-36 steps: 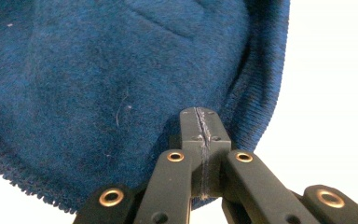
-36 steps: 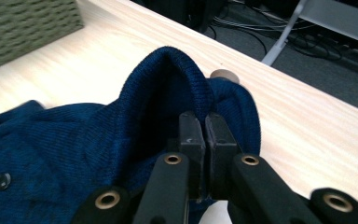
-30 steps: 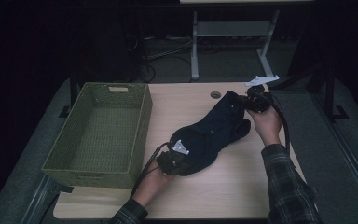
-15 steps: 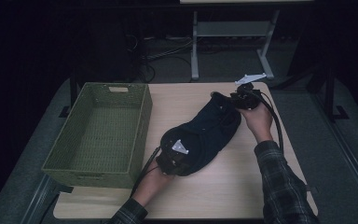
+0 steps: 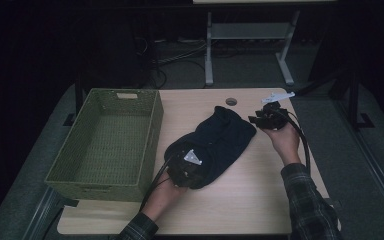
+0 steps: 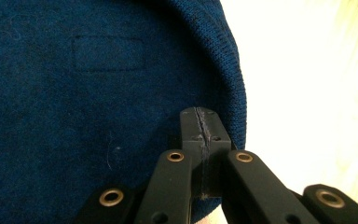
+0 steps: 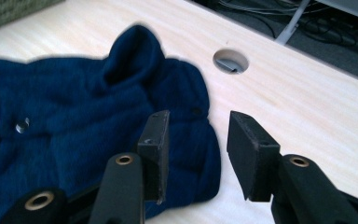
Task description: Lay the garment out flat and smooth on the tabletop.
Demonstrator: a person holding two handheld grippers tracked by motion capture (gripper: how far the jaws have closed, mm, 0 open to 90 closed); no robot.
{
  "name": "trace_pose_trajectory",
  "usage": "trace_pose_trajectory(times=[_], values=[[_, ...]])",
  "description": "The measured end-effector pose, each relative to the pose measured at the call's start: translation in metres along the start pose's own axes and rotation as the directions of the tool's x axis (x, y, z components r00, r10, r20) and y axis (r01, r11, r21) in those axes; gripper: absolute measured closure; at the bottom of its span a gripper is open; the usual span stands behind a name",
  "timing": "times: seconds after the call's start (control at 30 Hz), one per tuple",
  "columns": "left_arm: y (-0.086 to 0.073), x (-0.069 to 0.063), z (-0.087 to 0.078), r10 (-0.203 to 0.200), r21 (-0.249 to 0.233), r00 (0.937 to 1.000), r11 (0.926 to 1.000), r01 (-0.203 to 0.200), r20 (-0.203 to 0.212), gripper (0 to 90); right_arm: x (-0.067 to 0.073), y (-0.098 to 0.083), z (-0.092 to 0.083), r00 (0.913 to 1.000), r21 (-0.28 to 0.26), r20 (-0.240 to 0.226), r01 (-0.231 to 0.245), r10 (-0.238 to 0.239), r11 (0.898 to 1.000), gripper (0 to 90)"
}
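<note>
Beside the green basket, a blue garment.

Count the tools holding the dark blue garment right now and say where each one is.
1. The left tool is clamped shut on the near end of the dark blue garment. The right tool, its jaws just opened, sits off the garment's far end with nothing between them.
</note>
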State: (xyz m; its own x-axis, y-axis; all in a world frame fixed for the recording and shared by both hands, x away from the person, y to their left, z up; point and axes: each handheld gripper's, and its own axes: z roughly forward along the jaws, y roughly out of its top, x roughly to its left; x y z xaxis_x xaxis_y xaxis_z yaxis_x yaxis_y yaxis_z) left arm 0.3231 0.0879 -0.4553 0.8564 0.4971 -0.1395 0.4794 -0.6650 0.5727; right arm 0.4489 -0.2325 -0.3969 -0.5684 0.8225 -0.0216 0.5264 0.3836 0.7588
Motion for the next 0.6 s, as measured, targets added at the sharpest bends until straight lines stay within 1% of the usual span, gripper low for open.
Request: trace_pose_trajectory(times=[0.1, 0.13, 0.17, 0.2, 0.27, 0.3, 0.37, 0.43, 0.47, 0.5, 0.53, 0.57, 0.6], values=[[0.000, 0.000, 0.000, 0.000, 0.001, 1.0000, 1.0000, 0.000, -0.001, 90.0, 0.005, -0.013, 0.003, 0.9997, 0.024, -0.026, 0.000, 0.001, 1.000, 57.4], [0.000, 0.000, 0.000, 0.000, 0.001, 1.0000, 1.0000, 0.000, -0.001, 89.9, 0.007, -0.017, 0.003, 0.9994, 0.023, -0.033, -0.005, 0.006, 1.000, 57.4], [0.000, -0.001, 0.000, -0.004, -0.004, 1.0000, 1.0000, 0.003, -0.003, 89.9, 0.010, -0.021, 0.001, 0.9995, 0.013, -0.031, 0.000, 0.000, 1.000, 57.4], [0.000, -0.001, 0.000, -0.006, -0.006, 1.0000, 1.0000, 0.006, -0.001, 89.9, 0.013, -0.025, 0.000, 0.9991, 0.015, -0.042, -0.001, 0.002, 1.000, 57.4], [0.000, -0.001, 0.000, -0.003, -0.006, 1.0000, 1.0000, 0.003, -0.001, 89.9, 0.021, -0.031, -0.003, 0.9980, 0.017, -0.064, 0.003, -0.002, 1.000, 57.2], [0.000, -0.001, 0.000, -0.005, -0.007, 1.0000, 1.0000, 0.005, 0.001, 89.9, 0.025, -0.035, -0.004, 0.9974, 0.010, -0.070, 0.013, -0.013, 1.000, 57.2], [0.000, 0.000, 0.000, -0.002, -0.004, 1.0000, 1.0000, 0.002, 0.001, 89.9, 0.034, -0.040, -0.009, 0.9962, 0.015, -0.084, 0.026, -0.025, 1.000, 56.7], [0.001, 0.000, 0.000, 0.015, 0.008, 0.9999, 0.9999, -0.015, -0.002, 89.7, 0.042, -0.044, -0.013, 0.9950, 0.016, -0.094, 0.034, -0.032, 0.999, 56.7], [0.001, 0.000, 0.000, 0.015, 0.010, 0.9999, 0.9998, -0.015, -0.002, 89.5, 0.046, -0.046, -0.015, 0.9934, 0.024, -0.110, 0.034, -0.031, 0.999, 56.7], [0.001, 0.000, 0.000, -0.002, 0.006, 1.0000, 1.0000, 0.002, 0.005, 89.0, 0.050, -0.047, -0.017, 0.9920, 0.023, -0.122, 0.034, -0.030, 0.999, 56.9], [0.002, 0.000, -0.001, 0.003, 0.013, 1.0000, 0.9999, -0.003, 0.008, 87.6, 0.055, -0.049, -0.019, 0.9914, 0.014, -0.125, 0.039, -0.037, 0.999, 58.8], [0.002, 0.000, -0.001, -0.003, 0.011, 1.0000, 0.9999, 0.003, 0.000, 85.2, 0.060, -0.051, -0.021, 0.9896, 0.014, -0.138, 0.044, -0.042, 0.999, 60.6], [0.003, 0.001, -0.002, 0.004, 0.018, 1.0000, 0.9998, -0.004, -0.002, 82.7, 0.064, -0.052, -0.023, 0.9867, 0.017, -0.156, 0.048, -0.044, 0.999, 61.7]])
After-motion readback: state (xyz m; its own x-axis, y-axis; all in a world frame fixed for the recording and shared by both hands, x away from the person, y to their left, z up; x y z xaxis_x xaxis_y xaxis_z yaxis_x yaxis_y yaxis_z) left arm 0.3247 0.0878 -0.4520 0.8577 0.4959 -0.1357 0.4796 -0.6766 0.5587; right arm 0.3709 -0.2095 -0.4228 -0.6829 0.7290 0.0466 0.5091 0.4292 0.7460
